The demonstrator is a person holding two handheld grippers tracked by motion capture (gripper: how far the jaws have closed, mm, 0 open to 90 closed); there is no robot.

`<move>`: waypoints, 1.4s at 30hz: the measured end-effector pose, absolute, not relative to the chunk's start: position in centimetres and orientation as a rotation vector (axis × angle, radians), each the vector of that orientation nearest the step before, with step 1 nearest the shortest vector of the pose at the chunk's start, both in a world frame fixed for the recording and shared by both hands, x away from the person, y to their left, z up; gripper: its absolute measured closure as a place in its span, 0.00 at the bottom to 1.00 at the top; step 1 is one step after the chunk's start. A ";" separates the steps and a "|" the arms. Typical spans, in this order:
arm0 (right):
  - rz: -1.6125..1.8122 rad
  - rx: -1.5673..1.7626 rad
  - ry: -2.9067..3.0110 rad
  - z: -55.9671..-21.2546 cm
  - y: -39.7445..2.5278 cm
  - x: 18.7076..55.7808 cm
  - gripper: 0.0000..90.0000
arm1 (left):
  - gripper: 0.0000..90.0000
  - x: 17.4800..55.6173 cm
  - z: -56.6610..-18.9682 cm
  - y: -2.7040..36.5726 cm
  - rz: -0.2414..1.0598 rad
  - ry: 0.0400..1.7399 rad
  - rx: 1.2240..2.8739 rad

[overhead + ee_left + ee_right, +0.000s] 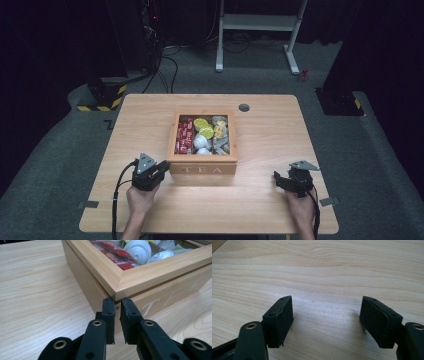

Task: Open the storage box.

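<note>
Wooden table (260, 210) first, since it's the biggest thing going: light pine top, and sitting about in the middle of it is the tea box (202, 169), a square wooden case with "TEA" lettered on the front wall that faces us. Its window lid is down, and through it we can see red sachets (185, 136) in the left compartment, white pods (202, 143) and lime-yellow bits in the middle, greyish packets on the right. So what the next move turns on, as we read it: the box lies forward and to the right of our left gripper (163, 167), which is parked right at the box's near-left corner. In the left gripper view that corner of the lid frame (117, 291) sits dead ahead, just above the fingertips (109, 305), and we can't quite tell whether they're touching the wood or just shy of it. Jaws there are nearly closed, only a thin slit between them, nothing held. Our right gripper (280, 181) is well apart from the box, off toward the near-right of the table, jaws spread wide over bare wood (324, 285) in its own view, holding nothing. So the left hand is clearly the nearer one, and we'd guess the lid edge at that corner is what gets worked.
</note>
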State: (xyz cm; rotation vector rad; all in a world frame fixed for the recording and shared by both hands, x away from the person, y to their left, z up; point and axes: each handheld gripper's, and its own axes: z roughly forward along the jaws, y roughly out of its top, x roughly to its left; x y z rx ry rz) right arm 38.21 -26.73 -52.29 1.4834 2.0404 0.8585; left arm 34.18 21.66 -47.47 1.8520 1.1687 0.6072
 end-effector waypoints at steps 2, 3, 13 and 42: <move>0.859 1.484 2.040 -52.3 -26.7 38.2 0.30 | 0.92 34.2 -47.3 21.7 0.610 1.161 1.856; 0.859 1.483 2.040 -52.3 -26.7 38.2 0.30 | 0.92 34.2 -47.2 21.7 0.606 1.164 1.851; 0.859 1.484 2.040 -52.3 -26.7 38.2 0.30 | 0.93 34.3 -47.0 21.8 0.585 1.176 1.837; 0.858 1.484 2.040 -52.3 -26.7 38.2 0.30 | 0.93 35.6 -44.8 21.7 0.543 1.177 1.748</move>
